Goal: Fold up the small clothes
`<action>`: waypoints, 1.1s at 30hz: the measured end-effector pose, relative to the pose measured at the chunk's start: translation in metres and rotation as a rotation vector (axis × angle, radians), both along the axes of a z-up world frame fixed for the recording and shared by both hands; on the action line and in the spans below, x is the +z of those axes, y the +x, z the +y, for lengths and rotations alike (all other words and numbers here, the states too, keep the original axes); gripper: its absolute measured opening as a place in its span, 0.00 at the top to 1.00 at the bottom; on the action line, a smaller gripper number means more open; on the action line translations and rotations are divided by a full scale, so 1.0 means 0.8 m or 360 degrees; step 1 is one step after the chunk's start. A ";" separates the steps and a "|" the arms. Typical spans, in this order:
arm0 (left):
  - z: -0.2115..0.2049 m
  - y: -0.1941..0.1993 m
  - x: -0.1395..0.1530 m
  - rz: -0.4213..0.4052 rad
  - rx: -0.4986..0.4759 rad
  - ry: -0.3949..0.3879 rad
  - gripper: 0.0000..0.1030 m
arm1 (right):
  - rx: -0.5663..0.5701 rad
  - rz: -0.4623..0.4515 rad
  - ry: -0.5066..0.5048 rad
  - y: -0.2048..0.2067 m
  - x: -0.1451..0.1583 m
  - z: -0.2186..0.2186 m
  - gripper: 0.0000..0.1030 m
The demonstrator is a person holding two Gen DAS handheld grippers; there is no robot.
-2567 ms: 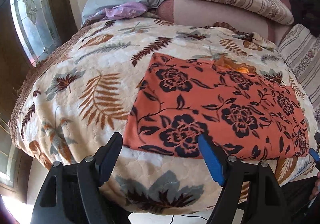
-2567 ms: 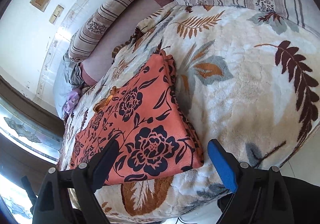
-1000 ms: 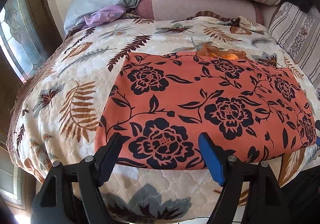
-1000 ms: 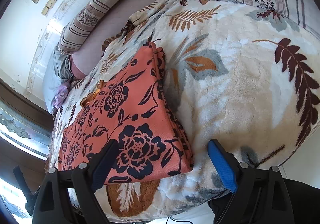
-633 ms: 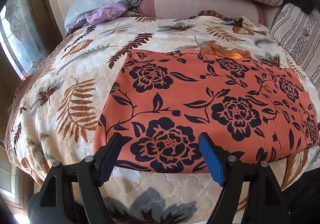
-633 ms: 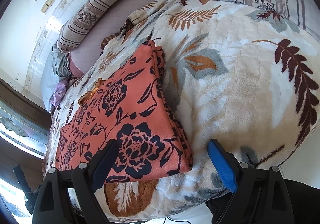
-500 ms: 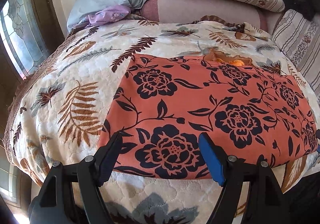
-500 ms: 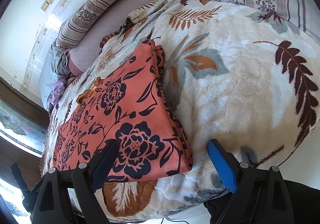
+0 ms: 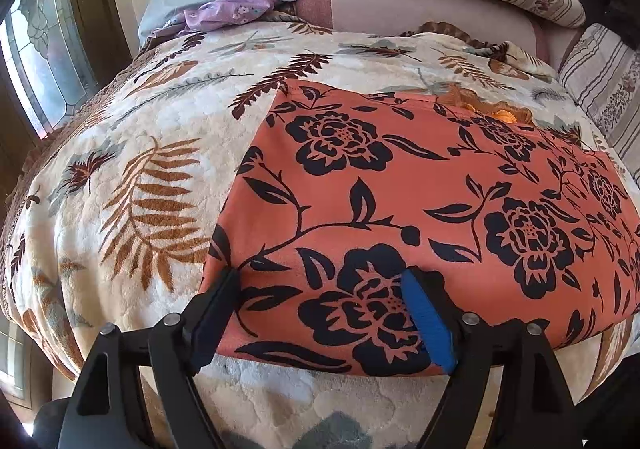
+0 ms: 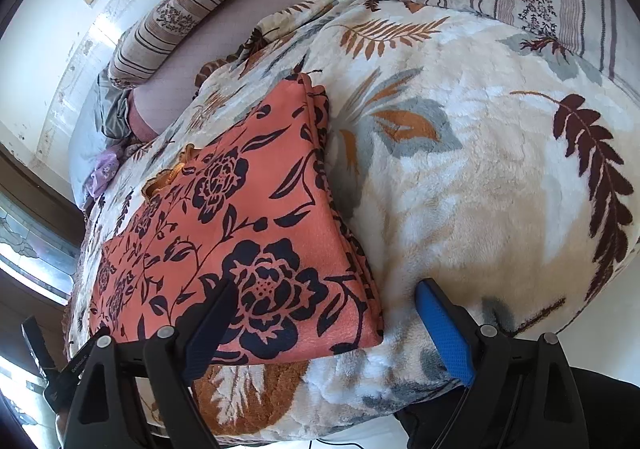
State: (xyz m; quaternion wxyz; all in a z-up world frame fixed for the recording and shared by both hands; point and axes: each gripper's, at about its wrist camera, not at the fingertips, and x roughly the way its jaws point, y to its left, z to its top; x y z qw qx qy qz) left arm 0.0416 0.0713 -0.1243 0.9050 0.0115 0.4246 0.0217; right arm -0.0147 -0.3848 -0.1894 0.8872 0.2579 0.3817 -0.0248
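While the orange floral garment (image 9: 420, 189) lies flat on the leaf-patterned blanket (image 9: 132, 169) of the bed, the left hand-held gripper (image 9: 320, 313), jaws just widened, straddles its near left corner; the right hand-held gripper (image 10: 324, 329) gapes over its near right corner.

We see an orange cloth (image 9: 420, 201) with black flowers, on a cream blanket (image 9: 132, 177) with brown and grey leaves.
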 end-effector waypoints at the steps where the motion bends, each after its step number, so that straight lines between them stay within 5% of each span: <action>1: 0.001 -0.001 -0.001 -0.0012 -0.0004 -0.0014 0.18 | 0.0000 0.0003 -0.0010 0.001 0.000 0.001 0.11; 33: -0.003 -0.014 -0.010 -0.0156 -0.0002 0.0018 0.11 | 0.0014 0.0021 -0.0092 0.002 0.000 0.007 0.10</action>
